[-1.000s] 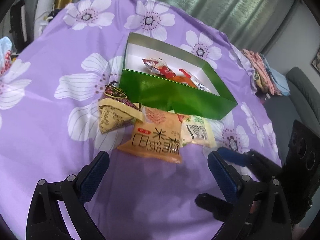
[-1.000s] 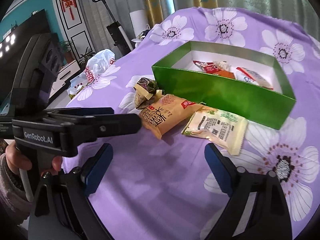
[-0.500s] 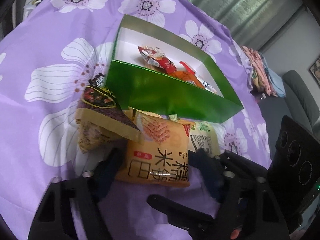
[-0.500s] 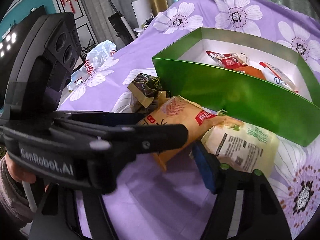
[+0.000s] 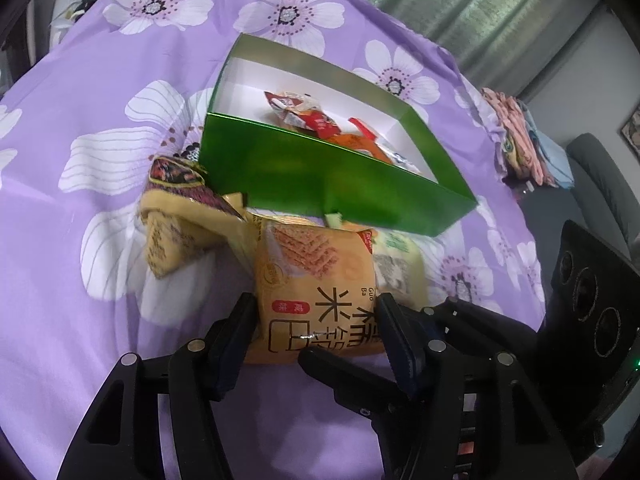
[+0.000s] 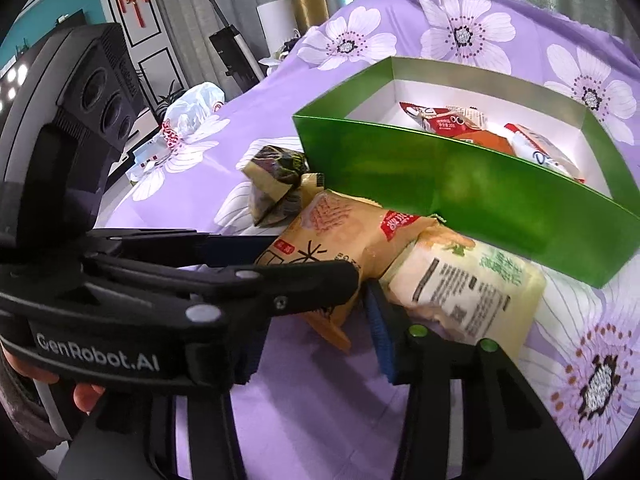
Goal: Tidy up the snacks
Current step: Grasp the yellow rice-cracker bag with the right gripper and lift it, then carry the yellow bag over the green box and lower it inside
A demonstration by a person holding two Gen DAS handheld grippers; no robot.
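Observation:
An orange snack packet (image 5: 316,280) lies on the purple flowered cloth (image 5: 80,240), just in front of the open green box (image 5: 320,184). My left gripper (image 5: 316,320) has its jaws closing on this packet, with both pads against its sides. A pale green packet (image 6: 468,292) lies right of it, resting against the outer side of my right gripper's blue-padded finger (image 6: 380,332). My right gripper (image 6: 316,320) is closing; its other finger is hidden behind the left gripper, and the shown pad is bare. Two triangular packets (image 5: 180,208) sit at the left. Several snacks (image 5: 304,114) lie in the box.
The two grippers overlap closely in front of the box (image 6: 460,188). A white plastic bag (image 6: 192,108) lies at the cloth's far left edge. Folded clothes (image 5: 516,136) and a grey chair (image 5: 600,176) are beyond the right edge. A hand (image 6: 84,392) holds the left gripper.
Both grippers moved in toward the packets and their jaws narrowed. The left jaws went from wide and empty to flanking the orange packet. The right gripper came in beside the left one.

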